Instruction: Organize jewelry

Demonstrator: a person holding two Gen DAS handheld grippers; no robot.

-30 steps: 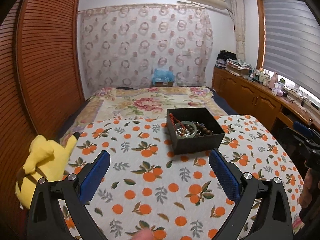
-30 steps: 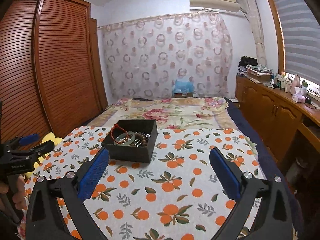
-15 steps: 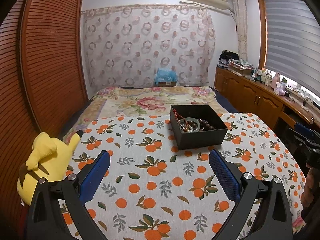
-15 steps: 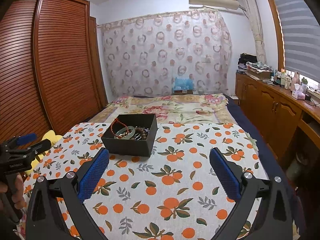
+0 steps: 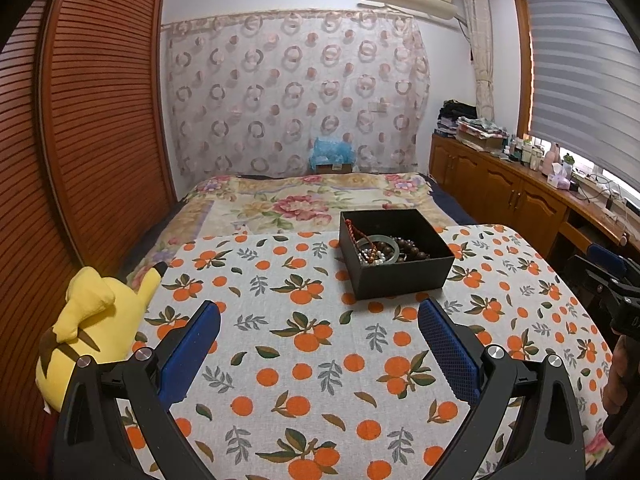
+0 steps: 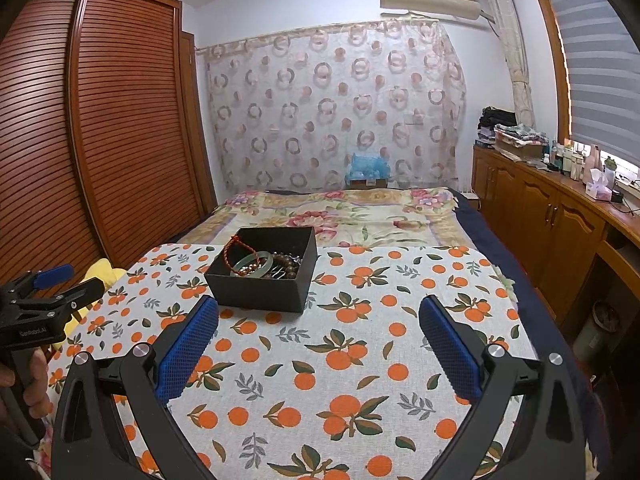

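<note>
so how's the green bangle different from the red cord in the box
The green bangle is a thick, smooth, rigid ring lying flat on the other jewelry; the red cord is thin, twisted and limp. The bangle sits in the middle of the box, while the cord drapes near one wall. The bangle is pale green, the cord bright red. Both are loops inside the same black box, and neither claw touches them.

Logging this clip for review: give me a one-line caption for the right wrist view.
Open right gripper hovers over orange-print cloth, facing a black box of bracelets.
</note>
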